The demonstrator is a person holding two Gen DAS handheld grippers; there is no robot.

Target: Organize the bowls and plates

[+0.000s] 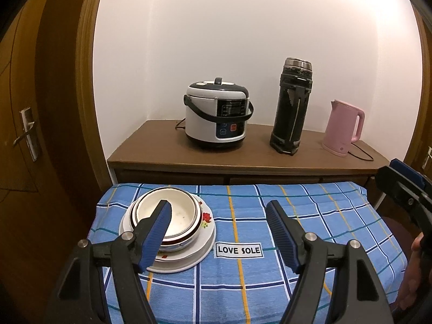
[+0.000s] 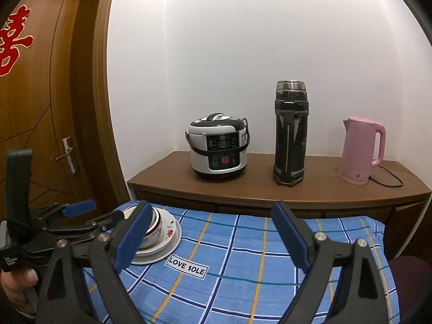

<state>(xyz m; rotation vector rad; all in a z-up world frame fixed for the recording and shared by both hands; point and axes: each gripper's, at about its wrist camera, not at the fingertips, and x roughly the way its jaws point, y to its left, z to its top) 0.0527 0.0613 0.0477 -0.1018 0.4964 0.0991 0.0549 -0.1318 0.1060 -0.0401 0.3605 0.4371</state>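
Observation:
A white bowl with a dark red band sits nested in a stack of bowls on white flowered plates, at the left of the blue checked tablecloth. My left gripper is open and empty. Its left finger crosses in front of the bowl and stands apart from it. In the right wrist view the same bowls and plates lie at the left, partly hidden behind my right gripper's left finger. My right gripper stands open over bare cloth with nothing in it.
Behind the table a wooden sideboard carries a rice cooker, a tall black flask and a pink kettle with its cord. A wooden door stands at the left. A hand holds the left tool.

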